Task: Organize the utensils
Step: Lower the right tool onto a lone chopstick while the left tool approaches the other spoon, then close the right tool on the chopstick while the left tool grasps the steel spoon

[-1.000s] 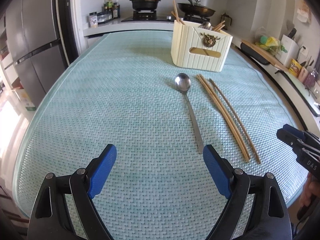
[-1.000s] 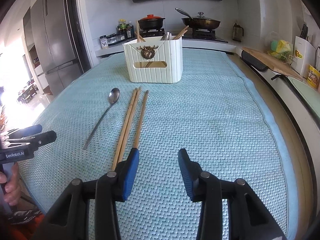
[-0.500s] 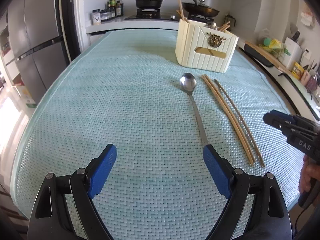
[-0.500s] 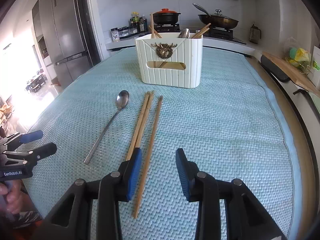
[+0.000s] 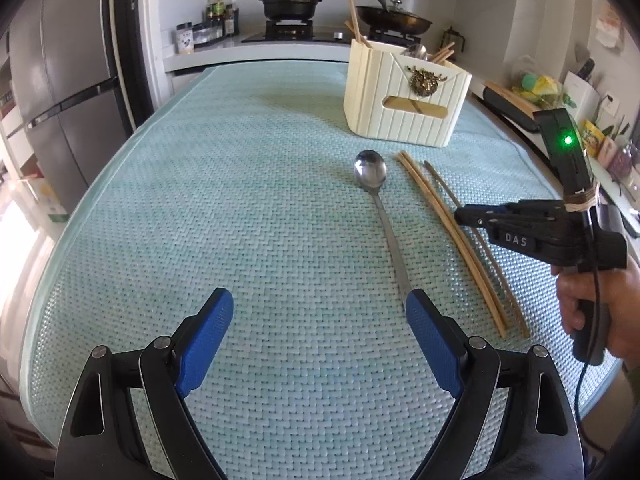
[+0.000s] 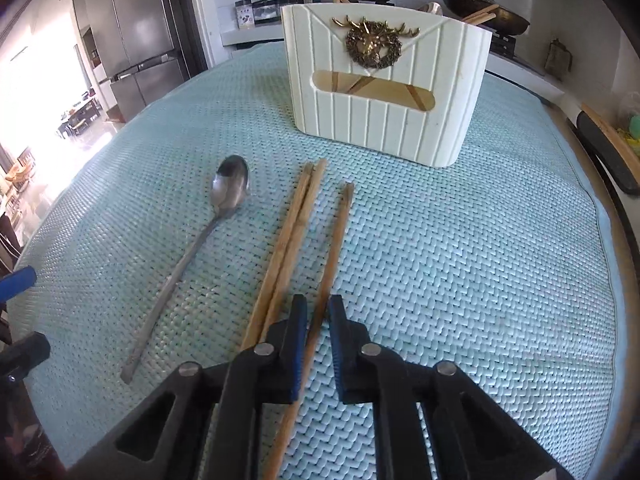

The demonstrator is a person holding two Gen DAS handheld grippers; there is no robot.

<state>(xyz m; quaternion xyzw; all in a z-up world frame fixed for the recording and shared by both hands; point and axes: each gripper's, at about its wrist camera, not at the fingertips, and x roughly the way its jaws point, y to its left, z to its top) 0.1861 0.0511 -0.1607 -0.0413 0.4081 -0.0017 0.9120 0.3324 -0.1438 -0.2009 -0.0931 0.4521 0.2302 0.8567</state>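
A metal spoon [image 5: 378, 208] [image 6: 200, 240] and three wooden chopsticks lie on the teal woven mat [image 5: 240, 208]. Two chopsticks [image 6: 284, 248] lie together; a single chopstick [image 6: 334, 248] lies to their right. A cream utensil holder [image 6: 384, 84] [image 5: 404, 96] with a gold stag emblem stands behind them and holds chopsticks and a spoon. My right gripper [image 6: 318, 312] [image 5: 460, 216] is low over the mat, its jaws narrowed around the single chopstick with small gaps. My left gripper [image 5: 320, 312] is wide open and empty, its right fingertip by the spoon handle's end.
A stove with a red-lidded pot [image 5: 290, 2] and a wok [image 5: 394, 20] is behind the table. A fridge [image 5: 60, 80] stands at the left. A counter with a cutting board [image 5: 512, 98] and clutter runs along the right edge.
My right gripper moved forward and down over the single chopstick and narrowed its jaws around it. My left gripper moved slightly forward and stays open.
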